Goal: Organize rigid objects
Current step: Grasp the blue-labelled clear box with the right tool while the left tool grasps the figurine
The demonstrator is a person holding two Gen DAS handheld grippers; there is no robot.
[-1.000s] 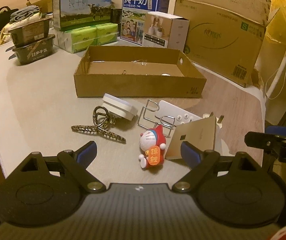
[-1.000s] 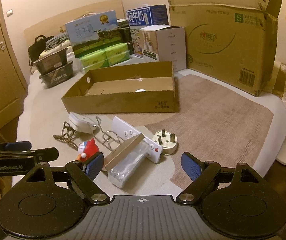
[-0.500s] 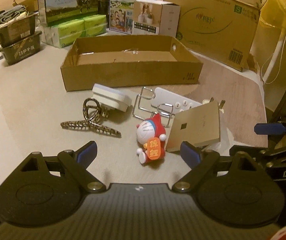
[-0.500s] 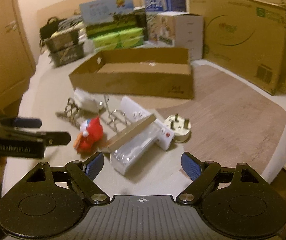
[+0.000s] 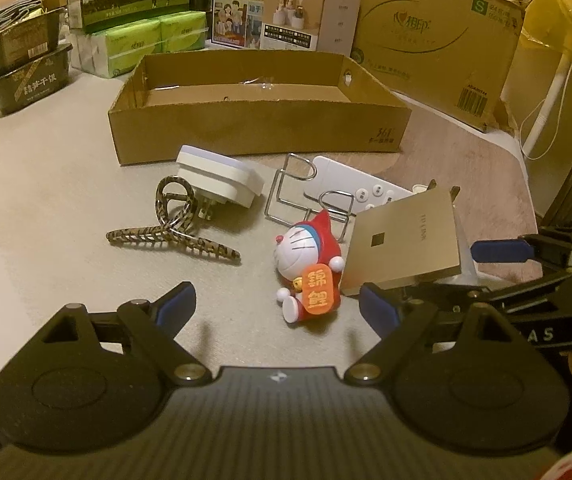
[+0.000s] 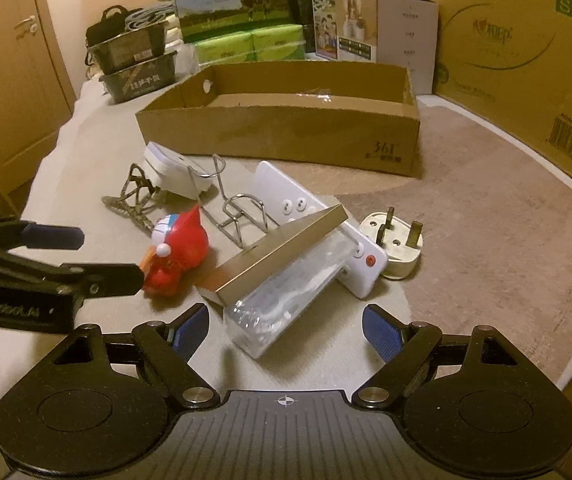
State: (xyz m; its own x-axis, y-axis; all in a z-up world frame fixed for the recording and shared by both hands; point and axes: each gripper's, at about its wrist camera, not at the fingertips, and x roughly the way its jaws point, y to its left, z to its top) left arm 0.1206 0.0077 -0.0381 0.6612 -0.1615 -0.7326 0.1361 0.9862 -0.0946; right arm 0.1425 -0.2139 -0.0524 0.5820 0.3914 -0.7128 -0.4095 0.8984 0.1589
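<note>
Both jaws stand wide apart with nothing between them; we see the left gripper (image 5: 277,306) hovering over the red cartoon figurine (image 5: 309,266) and the right gripper (image 6: 285,327) just above the clear plastic package (image 6: 286,296). Left's opening has narrowed slightly in the last moment, with nothing between the pads.

We have the loose items clustered on the table (image 5: 46,208) in front of the open cardboard tray (image 5: 260,130):
- leopard-print hair claw (image 5: 174,228) at the left, touching the white plug adapter (image 5: 222,178)
- wire rack (image 5: 310,196) leaning onto the white power strip (image 5: 360,190)
- gold square box (image 5: 404,242) tilted, resting on the clear package and overlapping the strip
- white three-pin plug (image 6: 394,242) pins up, just right of the strip's end
- figurine lies on its back, just beside the gold box

Tray interior looks bare apart from a strip of clear tape. Behind it: milk cartons (image 6: 230,4), green tissue packs (image 6: 250,46), a large carton (image 6: 518,60). Each gripper shows at the edge of the other's view.
</note>
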